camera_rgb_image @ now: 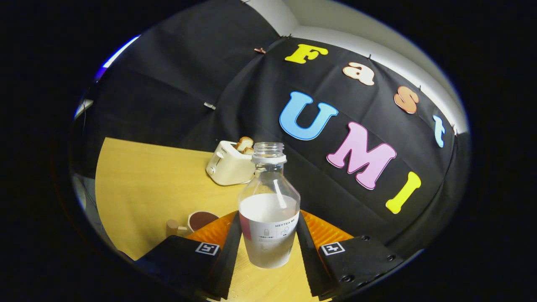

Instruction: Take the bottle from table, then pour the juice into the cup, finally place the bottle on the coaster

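Now, grasp phase | gripper (268,235) fingers pinch both sides of the clear uncapped plastic bottle (268,209) of pale juice, seemingly lifted off the yellow wooden table (147,184) | brown-lined cup (200,221) beside left finger | pour pending, judging by bottle's fill | orange ribbed coaster (325,233) behind bottle, bare | cream toaster (228,165) beyond.

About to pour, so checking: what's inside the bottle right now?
The bottle, uncapped and gripped by the gripper, holds pale cloudy liquid up to about its shoulder. The label band hides part of the liquid.
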Demonstrator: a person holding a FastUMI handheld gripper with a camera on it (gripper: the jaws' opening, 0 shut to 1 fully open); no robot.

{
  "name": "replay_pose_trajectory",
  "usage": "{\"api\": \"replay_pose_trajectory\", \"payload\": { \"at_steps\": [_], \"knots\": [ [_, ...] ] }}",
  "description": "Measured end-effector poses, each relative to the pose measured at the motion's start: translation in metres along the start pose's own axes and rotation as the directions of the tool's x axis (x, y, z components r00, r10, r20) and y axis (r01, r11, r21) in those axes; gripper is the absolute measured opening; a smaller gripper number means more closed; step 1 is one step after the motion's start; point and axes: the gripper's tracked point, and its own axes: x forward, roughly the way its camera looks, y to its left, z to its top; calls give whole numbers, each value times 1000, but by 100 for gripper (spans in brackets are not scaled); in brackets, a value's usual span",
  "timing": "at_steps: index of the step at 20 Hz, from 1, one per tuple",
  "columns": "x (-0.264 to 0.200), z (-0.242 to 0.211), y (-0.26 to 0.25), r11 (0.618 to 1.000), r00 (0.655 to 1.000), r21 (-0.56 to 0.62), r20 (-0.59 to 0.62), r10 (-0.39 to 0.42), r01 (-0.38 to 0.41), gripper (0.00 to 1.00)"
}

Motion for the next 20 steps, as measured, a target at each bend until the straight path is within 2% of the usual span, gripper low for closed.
{"api": "replay_pose_trajectory", "payload": {
  "at_steps": [2,6,10,14,20],
  "knots": [
    [1,2,-2,997,999,63,27,33,-34,72],
    [9,-6,-19,985,998,168,55,18,-27,72],
    [39,-27,-52,975,995,213,65,-72,57,73],
    [84,-53,-61,959,993,272,58,-103,84,73],
    [124,-97,-77,913,979,368,27,-200,176,73]
  ]
}}
